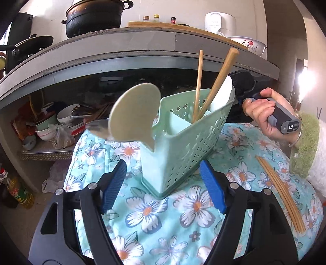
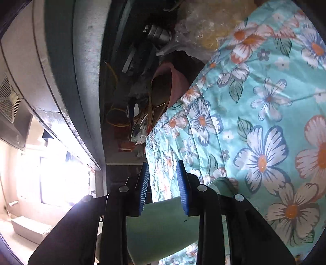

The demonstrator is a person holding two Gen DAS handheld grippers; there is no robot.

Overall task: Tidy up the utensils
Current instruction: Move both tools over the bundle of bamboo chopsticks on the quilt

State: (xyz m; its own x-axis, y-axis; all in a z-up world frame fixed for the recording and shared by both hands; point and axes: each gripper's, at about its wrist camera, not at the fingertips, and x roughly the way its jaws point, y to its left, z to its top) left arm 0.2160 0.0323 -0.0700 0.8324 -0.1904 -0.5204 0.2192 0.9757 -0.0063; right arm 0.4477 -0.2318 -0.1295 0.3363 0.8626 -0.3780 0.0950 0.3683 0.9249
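A floral cloth (image 1: 163, 214), turquoise with white and orange flowers, is seen spread over the work surface. Behind it, a grey desk (image 1: 114, 46) is observed carrying a large black pot (image 1: 93, 18), a wok (image 1: 32, 44), three small bottles (image 1: 156, 18), a white appliance (image 1: 220, 22) and a flower-painted basin (image 1: 250, 44). On the shelf (image 1: 46, 151) beneath, stacked bowls (image 1: 65, 118) and a plastic bag (image 1: 61, 136) are noted; an oil bottle (image 1: 19, 191) is recorded on the floor.

Ahead of me a worn grey counter (image 1: 122, 43) carries a black pot (image 1: 94, 19), cluttered shelf (image 1: 49, 151) beneath, floral cloth (image 1: 163, 220) over the table, bright window (image 2: 55, 173) glare.
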